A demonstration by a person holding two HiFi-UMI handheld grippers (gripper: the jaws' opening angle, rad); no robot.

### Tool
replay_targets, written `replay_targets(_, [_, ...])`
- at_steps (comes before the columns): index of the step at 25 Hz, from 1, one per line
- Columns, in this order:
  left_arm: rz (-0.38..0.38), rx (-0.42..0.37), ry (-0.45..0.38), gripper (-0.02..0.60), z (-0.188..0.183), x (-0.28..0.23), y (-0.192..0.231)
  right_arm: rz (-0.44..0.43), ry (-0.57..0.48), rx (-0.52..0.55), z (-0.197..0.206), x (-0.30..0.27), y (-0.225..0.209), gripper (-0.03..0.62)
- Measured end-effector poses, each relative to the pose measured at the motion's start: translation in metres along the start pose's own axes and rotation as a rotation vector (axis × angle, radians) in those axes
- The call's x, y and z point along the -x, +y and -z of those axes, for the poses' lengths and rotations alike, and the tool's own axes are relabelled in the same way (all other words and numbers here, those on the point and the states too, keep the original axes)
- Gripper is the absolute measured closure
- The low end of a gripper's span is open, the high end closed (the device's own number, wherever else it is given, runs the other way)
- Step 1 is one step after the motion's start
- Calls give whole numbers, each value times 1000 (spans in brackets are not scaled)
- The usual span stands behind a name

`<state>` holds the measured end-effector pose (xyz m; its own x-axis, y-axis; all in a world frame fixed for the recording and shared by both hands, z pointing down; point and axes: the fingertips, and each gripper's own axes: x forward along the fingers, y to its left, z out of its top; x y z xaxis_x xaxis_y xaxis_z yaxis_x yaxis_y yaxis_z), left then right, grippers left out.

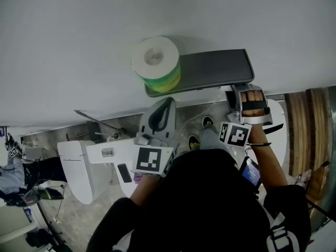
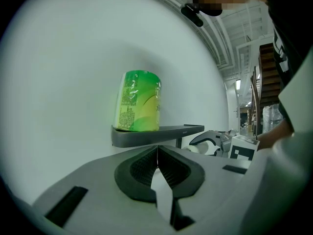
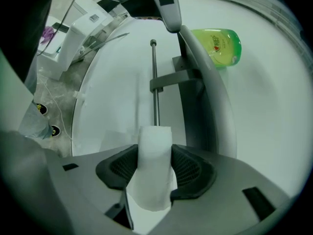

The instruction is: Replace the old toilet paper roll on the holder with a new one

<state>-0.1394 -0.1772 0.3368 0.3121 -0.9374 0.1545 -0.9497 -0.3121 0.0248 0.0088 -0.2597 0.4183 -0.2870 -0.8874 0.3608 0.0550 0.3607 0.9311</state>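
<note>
A new toilet paper roll (image 1: 156,62) in a green wrapper stands upright on the left end of the dark grey holder shelf (image 1: 215,70) on the wall; the same wrapped roll (image 2: 138,102) shows in the left gripper view. My left gripper (image 1: 167,105) hangs below it, jaws shut with nothing between them (image 2: 157,156). My right gripper (image 1: 236,91) is under the shelf's right end, shut on a white old roll (image 3: 155,173). The holder's bare metal rod (image 3: 155,82) runs straight ahead of that roll, beside the shelf (image 3: 198,87), with the green roll (image 3: 218,45) beyond.
A white toilet (image 1: 76,167) stands below the holder at the left. Wooden planks (image 1: 304,125) lean at the right. Another person (image 1: 13,169) sits at the far left. The pale wall (image 1: 79,46) backs the holder.
</note>
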Motion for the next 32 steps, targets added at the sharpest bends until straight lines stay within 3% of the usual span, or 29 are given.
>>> replay_targets(10, [34,-12,-9,558,4,-4,-7,35,219,-46,98,8,-10,376])
replay_targets(17, [58,-10,-17,558,-1,0,-18,196,297,-178,152,36,-91,376])
replay_targets(21, [61,-5,-31,558,1,1,-18,280,208,-287,134,51,-142,377])
replay_targets(25, [51,-4,-35,558,1,4,-15,293,21,-484,92,57,-181,376])
replay_targets(28, [44,-14,-33,558,2,10,-15,251,-135,-626,53,55,-200,376])
replay_targets(32, [23,-12,-35,558,3,16,-8,121,-317,-801,1,42,-205,376])
